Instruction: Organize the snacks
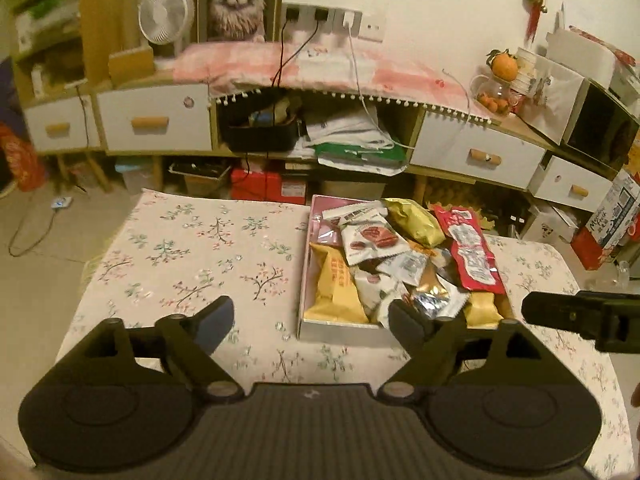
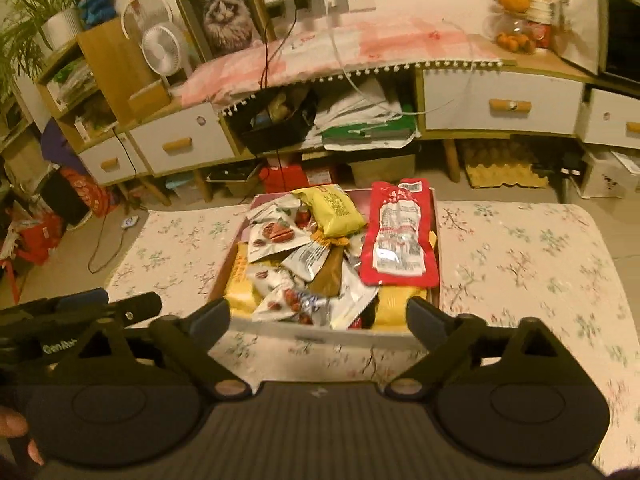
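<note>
A shallow box (image 1: 340,330) full of snack packets stands on the floral table; it also shows in the right wrist view (image 2: 320,334). On top lie a red packet (image 1: 472,250) (image 2: 400,232), a yellow packet (image 2: 336,210), a gold packet (image 1: 416,222) and white nut packets (image 1: 370,240) (image 2: 276,236). My left gripper (image 1: 310,322) is open and empty, near the box's near left corner. My right gripper (image 2: 320,318) is open and empty, just before the box's near edge. It appears from the side in the left wrist view (image 1: 580,314).
The floral tablecloth (image 1: 192,256) covers the table left and right of the box (image 2: 528,264). Behind the table stands a low cabinet with white drawers (image 1: 156,122), cables, a fan (image 1: 162,14) and a fruit jar (image 1: 498,94). Boxes sit on the floor underneath.
</note>
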A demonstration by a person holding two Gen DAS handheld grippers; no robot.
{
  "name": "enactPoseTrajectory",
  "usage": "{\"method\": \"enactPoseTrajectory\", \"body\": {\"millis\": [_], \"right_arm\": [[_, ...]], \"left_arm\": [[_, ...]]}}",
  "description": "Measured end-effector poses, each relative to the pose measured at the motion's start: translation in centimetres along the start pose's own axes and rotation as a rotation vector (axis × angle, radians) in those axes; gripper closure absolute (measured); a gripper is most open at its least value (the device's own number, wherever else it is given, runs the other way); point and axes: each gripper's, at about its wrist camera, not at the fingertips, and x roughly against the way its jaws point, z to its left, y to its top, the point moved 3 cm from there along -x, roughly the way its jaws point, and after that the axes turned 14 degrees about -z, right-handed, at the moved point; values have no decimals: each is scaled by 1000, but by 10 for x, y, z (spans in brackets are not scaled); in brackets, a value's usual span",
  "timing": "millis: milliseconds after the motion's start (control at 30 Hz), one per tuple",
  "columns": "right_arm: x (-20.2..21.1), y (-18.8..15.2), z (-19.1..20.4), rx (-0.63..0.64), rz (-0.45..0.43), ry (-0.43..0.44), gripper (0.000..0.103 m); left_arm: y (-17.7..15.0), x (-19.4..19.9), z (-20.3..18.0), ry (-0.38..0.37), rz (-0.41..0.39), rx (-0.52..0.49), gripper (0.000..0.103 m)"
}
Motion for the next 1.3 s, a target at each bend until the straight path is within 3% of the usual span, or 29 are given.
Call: {"method": "enactPoseTrajectory", "body": {"millis": [333,767,1300], "right_arm": [[21,-26,10,76,-7,-37,0],[38,-43,12,107,-47,-118,0],[36,-44,12,100,-49,-135,0]], "left_arm": [[-17,38,-18,-6,-46,-60,0],[-24,50,-23,28,-68,-109,0],[-25,50,-24,33,-66,-111,0]]}}
